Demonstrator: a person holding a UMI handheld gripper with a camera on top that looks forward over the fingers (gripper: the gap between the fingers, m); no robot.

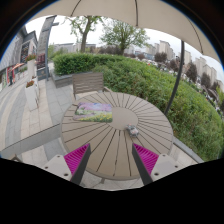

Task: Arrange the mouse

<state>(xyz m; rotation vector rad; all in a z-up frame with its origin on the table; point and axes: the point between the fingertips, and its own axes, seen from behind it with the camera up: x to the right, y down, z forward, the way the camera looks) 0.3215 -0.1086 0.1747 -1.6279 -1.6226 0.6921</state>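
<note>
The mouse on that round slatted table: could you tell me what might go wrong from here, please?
1. The mouse sits on the slatted table, well beyond the open fingers, so a long reach could miss it.
2. It lies across the gaps between slats and might catch when slid.

1. No text, label, brand, number or sign can be read anywhere here.
2. A dark standing board (pixel 43 71) beyond the desk's (pixel 110 150) far left edge is too small to read.
</note>
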